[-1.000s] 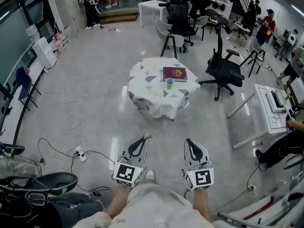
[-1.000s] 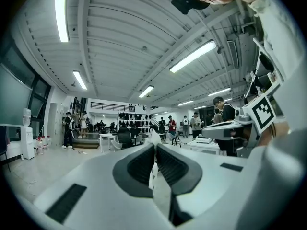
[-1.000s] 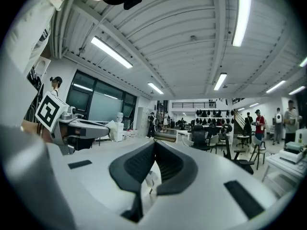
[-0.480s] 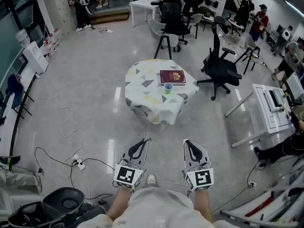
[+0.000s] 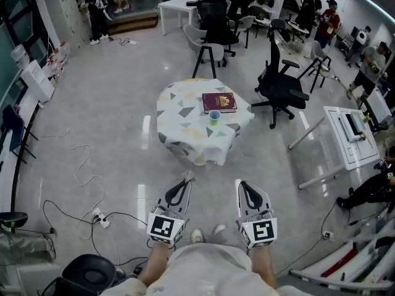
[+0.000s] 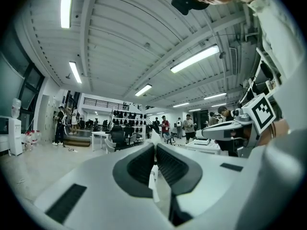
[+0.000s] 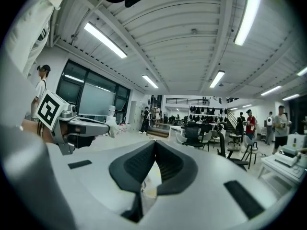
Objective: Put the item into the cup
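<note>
A green cup (image 5: pixel 214 116) stands on a small table with a patterned cloth (image 5: pixel 182 125), well ahead of me across the floor, next to a dark red book (image 5: pixel 219 102). My left gripper (image 5: pixel 187 179) is held level at waist height, shut on a small white item (image 5: pixel 189 174) that sticks out of its tip. The item shows at the jaw tips in the left gripper view (image 6: pixel 154 139) and on the left in the right gripper view (image 7: pixel 112 120). My right gripper (image 5: pixel 238 184) is beside it, shut and empty, its jaws meeting at the tip (image 7: pixel 154 143).
Black office chairs (image 5: pixel 281 85) stand right of and behind the table. A white desk (image 5: pixel 349 137) is at the right. Cables and a power strip (image 5: pixel 99 216) lie on the floor at the left, a black stool (image 5: pixel 89 270) at the bottom left. People stand far back.
I have moved forward over the floor: the clutter at the bottom left has slid back and out, the table sits slightly lefter. Both grippers keep the same pose, shut.
</note>
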The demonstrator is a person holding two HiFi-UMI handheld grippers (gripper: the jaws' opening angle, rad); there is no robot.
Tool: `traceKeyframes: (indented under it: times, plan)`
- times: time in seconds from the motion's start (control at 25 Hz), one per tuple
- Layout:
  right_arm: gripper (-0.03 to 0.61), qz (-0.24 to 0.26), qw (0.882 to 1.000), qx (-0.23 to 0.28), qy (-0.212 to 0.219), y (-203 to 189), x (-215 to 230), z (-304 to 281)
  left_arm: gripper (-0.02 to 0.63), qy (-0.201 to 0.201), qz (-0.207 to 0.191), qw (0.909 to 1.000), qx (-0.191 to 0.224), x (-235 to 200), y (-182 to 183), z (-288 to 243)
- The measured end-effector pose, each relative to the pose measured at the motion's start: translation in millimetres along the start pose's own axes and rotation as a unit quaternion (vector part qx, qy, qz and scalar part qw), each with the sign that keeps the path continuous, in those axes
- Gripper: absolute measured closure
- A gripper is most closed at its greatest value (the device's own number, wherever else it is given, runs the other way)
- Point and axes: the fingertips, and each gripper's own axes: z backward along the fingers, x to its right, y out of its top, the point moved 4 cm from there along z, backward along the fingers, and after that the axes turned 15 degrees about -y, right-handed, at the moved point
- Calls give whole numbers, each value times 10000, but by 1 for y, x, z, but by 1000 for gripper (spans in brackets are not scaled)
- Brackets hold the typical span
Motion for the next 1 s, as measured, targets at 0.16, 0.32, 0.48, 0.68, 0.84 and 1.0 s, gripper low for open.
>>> traceKeyframes:
  times: [0.16,0.32,0.48,0.68,0.84,1.0]
  plan:
    - [572,-124,9999,-7,-42,-3,5,-6,589,-21,22,10000,-8,-3,0,-7]
    - [572,-158,9999,-7,-19,-7,8,-16,589,5,17,10000,-56,-9,-2,-14]
    - [572,-173,9998,49,18,-7,16,-32,589,38,-39,10000,-54,-15,2,-28]
    - [572,-234,9997,76,56,-9,33,-58,589,84,-85,9999,-63,-26,5,-54]
    - [572,-236,9997,85,58,-10,50,-80,589,94,-83,9999,-64,-36,6,-79]
    - [572,-255,9996,96,50,-12,69,-100,589,104,-105,9999,-40,-43,10,-106]
